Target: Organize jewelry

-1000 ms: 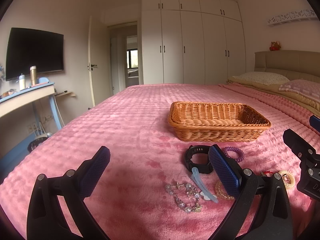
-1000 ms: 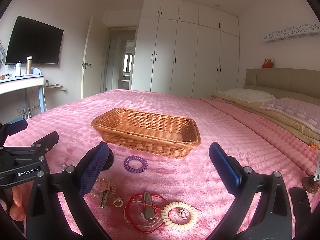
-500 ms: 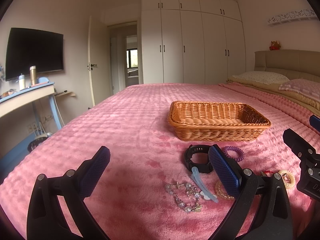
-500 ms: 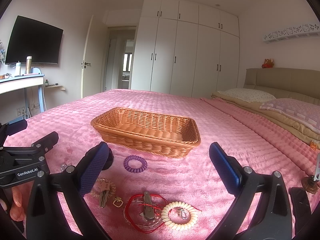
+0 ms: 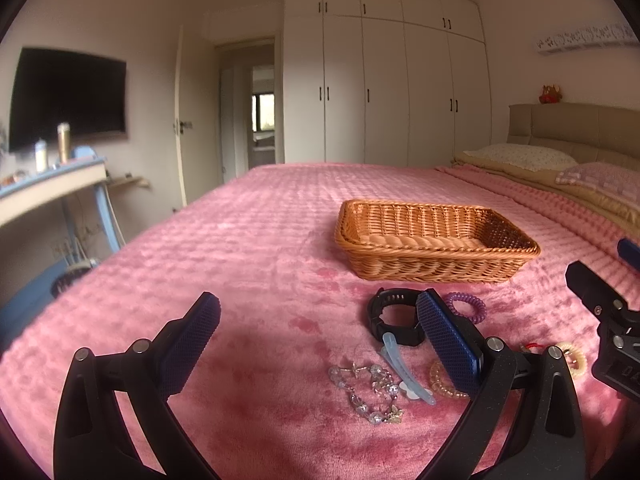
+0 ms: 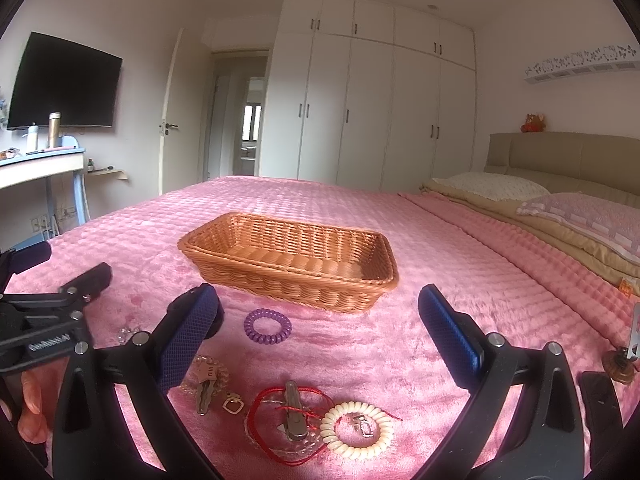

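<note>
A wicker basket (image 5: 436, 256) (image 6: 292, 268) stands on the pink bedspread, with nothing visible inside. In front of it lie a black watch (image 5: 394, 316), a purple coil band (image 5: 466, 306) (image 6: 267, 326), a pale blue hair clip (image 5: 404, 372), a crystal bead bracelet (image 5: 368, 392), an amber bead bracelet (image 5: 442, 380), a red cord with a metal clip (image 6: 292, 412) and a cream coil band (image 6: 358, 428). My left gripper (image 5: 318, 334) is open and empty above the blanket, left of the jewelry. My right gripper (image 6: 318, 330) is open and empty above the red cord and coil bands.
Pillows (image 6: 580, 212) and a beige headboard (image 6: 560, 152) are at the right. A desk (image 5: 48, 192) with bottles and a wall TV (image 5: 68, 96) are at the left. White wardrobes (image 6: 372, 100) line the far wall. A small brown object (image 6: 618, 368) lies at the right edge.
</note>
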